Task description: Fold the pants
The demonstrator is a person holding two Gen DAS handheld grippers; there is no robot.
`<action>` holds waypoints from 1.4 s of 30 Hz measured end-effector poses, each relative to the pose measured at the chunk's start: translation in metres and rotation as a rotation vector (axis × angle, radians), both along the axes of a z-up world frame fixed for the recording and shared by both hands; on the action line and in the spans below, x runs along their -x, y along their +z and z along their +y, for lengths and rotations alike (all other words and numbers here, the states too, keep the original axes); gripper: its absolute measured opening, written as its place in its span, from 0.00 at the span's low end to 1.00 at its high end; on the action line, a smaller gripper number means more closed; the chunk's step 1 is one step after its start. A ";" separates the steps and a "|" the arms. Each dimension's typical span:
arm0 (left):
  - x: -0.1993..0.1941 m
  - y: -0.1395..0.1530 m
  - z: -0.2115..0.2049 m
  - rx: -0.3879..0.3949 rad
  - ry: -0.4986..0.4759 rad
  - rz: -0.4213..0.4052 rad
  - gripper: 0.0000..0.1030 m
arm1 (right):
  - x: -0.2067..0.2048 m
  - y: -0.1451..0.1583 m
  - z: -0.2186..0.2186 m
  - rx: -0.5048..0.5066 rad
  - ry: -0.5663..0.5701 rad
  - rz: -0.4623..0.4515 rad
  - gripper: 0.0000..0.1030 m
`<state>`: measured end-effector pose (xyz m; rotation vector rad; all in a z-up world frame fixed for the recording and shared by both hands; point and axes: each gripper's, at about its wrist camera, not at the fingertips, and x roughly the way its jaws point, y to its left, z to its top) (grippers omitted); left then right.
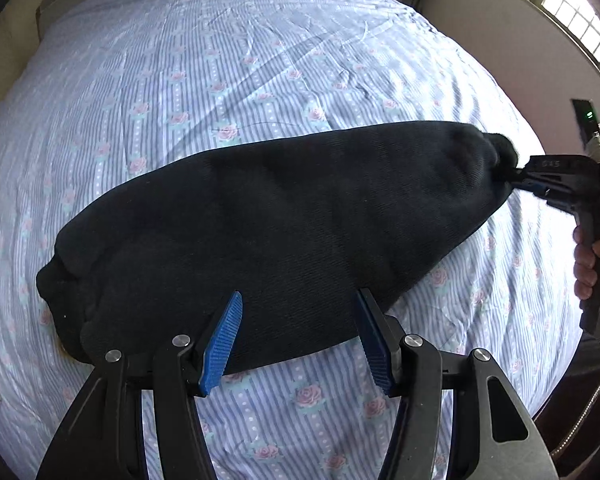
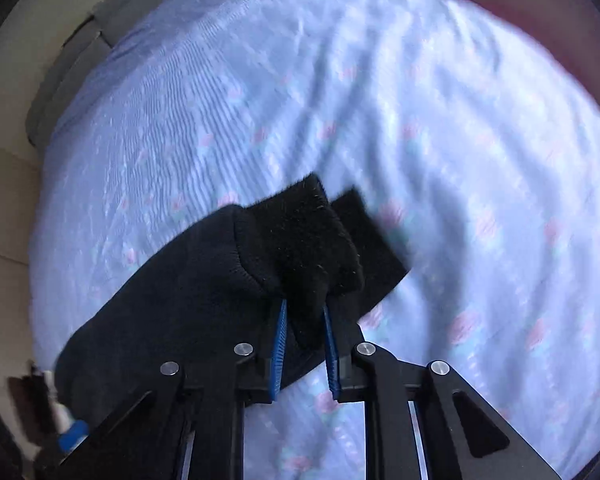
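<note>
- Left gripper sits low at the near edge of the bed, pointing across it, with its blue pads spread wide apart. Nothing is between them; the tips hang just over the near edge of the pants, though whether they touch the cloth is hard to tell.
- Right gripper comes in from the right side of the bed. Its fingers are pinched narrow on a bunched bit of the black fabric, so it's clearly got hold of the pants at that end.
- In the left wrist view you can see that same right gripper biting the far right tip of the garment, with the person's hand wrapped round the handle below it.
- The pants are black, thick and kind of fuzzy, lying as one long lump across the bed sheet, rounded at the left end and pulled to a point at the right where they're gripped.
- From the right wrist view a cuff-like end sticks up past the pinch and a second flap shows beside it. That view is a bit blurry.
- The sheet is pale blue, striped with pink roses, and wrinkled.
</note>
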<state>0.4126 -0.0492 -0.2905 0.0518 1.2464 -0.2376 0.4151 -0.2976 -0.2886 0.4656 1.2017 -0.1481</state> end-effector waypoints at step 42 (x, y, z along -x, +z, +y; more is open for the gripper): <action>-0.010 -0.001 -0.027 0.096 0.007 0.021 0.60 | 0.020 -0.049 -0.050 -0.421 -0.206 -0.058 0.34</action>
